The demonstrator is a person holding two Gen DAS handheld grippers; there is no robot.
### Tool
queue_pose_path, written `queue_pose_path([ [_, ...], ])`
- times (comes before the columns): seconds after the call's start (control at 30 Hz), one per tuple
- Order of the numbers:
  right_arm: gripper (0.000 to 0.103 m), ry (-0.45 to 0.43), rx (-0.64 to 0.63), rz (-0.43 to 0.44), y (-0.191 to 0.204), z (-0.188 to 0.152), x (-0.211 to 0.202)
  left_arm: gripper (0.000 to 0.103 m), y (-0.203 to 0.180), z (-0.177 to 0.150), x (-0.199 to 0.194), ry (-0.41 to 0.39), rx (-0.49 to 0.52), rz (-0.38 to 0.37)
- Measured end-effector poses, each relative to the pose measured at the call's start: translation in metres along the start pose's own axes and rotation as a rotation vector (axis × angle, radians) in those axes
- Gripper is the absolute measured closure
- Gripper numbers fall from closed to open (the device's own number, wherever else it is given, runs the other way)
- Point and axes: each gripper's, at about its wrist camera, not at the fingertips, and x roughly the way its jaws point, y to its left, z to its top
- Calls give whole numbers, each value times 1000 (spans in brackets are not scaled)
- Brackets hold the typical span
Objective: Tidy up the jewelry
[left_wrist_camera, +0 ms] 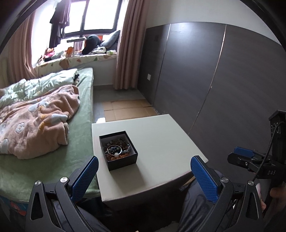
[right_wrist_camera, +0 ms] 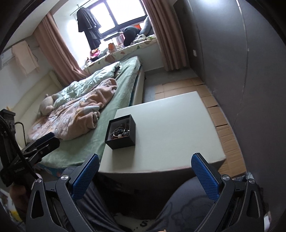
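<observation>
Jewelry (left_wrist_camera: 115, 149) heaped in black box (left_wrist_camera: 123, 161), beads + a silver bangle on top. L gripper (left_wrist_camera: 144, 175) spread wide, nothing btwn fingers, held short of table's near edge. R gripper (right_wrist_camera: 145, 175) likewise spread, empty. Box sits on white table (left_wrist_camera: 160, 142), left part, by bed (left_wrist_camera: 44, 160) w/ pink blanket (left_wrist_camera: 35, 121).

A home bedroom. A bed (left_wrist_camera: 84, 100) with a green sheet carries a rumpled pink floral blanket (left_wrist_camera: 35, 121) and a pale quilt (left_wrist_camera: 44, 82). Beyond the bed, a window (left_wrist_camera: 96, 16) framed by pink curtains (left_wrist_camera: 128, 44) has a cushioned sill (left_wrist_camera: 75, 60) cluttered with toys and pillows; dark clothes (left_wrist_camera: 59, 19) hang before it. A soft toy (right_wrist_camera: 47, 105) lies on the bed.
</observation>
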Motion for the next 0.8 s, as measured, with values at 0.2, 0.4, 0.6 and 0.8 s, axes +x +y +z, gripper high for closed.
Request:
queue_pose_path([
  [0.2,0,-38,4,-49,1,-10,-16,0,-1,-3,-14,-21,-2,2],
  [0.4,0,-66,10,-62,4,-13,-24,0,0,-3,-20,-31,2,1],
  [0.6,0,-61,6,-59,6,-16,-24,0,0,-5,-22,-36,4,3],
  [0.8,0,-62,10,-59,6,-17,-22,0,1,-6,-21,-31,2,4],
])
